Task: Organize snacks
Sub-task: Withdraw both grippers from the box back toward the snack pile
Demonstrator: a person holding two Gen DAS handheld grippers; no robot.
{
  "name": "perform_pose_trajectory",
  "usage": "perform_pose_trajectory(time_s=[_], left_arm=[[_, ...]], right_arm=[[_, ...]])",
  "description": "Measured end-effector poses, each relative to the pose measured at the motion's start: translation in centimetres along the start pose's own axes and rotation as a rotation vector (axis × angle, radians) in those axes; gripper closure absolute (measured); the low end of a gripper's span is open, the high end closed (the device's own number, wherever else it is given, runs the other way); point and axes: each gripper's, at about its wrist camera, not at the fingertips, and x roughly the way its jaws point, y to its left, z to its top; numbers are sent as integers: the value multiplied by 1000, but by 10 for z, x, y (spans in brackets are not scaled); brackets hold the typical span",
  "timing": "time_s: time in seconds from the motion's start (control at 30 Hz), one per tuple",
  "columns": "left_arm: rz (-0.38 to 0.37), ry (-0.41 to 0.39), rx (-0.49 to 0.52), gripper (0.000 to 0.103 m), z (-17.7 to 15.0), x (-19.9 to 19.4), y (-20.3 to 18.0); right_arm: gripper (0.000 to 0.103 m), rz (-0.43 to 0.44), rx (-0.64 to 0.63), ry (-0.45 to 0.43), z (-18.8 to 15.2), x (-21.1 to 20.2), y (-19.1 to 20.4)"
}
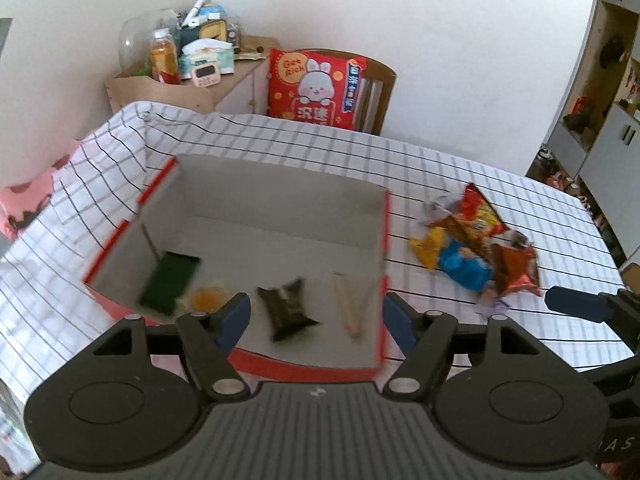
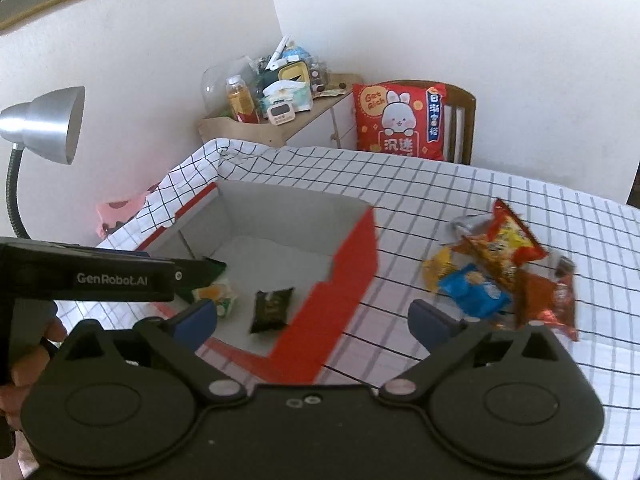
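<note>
Both of your grippers are empty now: the left gripper (image 1: 316, 322) stands with its jaws apart above the near side of the red box (image 1: 384, 240), and the right gripper (image 2: 314, 320) is spread very wide with nothing between its pads. The snacks which remain, a small pile (image 2: 504, 268) with a blue packet (image 2: 474, 290) at its near edge, lie on the checked tablecloth (image 2: 520, 360) to the right of the box. Your right gripper is the nearer one; the pile is ahead of it and a little to the right. The blue packet's long axis runs slantwise, from near right to far left.
</note>
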Motion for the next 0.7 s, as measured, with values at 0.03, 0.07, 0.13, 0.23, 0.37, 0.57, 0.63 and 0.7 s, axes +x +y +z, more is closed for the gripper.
perform_pose_trajectory(time_s=[0.03,0.07,0.13,0.23,0.37,0.57,0.63,0.7], left_arm=[[-3,2,-2,30,-2,-1,-7],[-7,6,-4,30,-3,0,-15],[-17,16,-8,30,-5,1,-30],[-35,30,-18,30,-6,4,-49],[-55,48,-17,30,-6,9,-76],[-100,113,-49,30,-5,28,-107],[-103,126,-64,30,-2,35,-116],[-97,137,-85,30,3,42,-125]], right_arm=[[1,-5,-7,-1,-1,-4,-6],[1,-12,-15,-3,-3,-9,-13],[1,-27,-25,-4,-6,-17,-28],[0,-50,-29,-1,-10,-26,-50],[0,-77,-33,7,-15,-34,-80],[1,-111,-80,22,-23,-43,-119],[1,-129,-91,27,-23,-42,-132],[1,-143,-81,30,-22,-41,-146]])
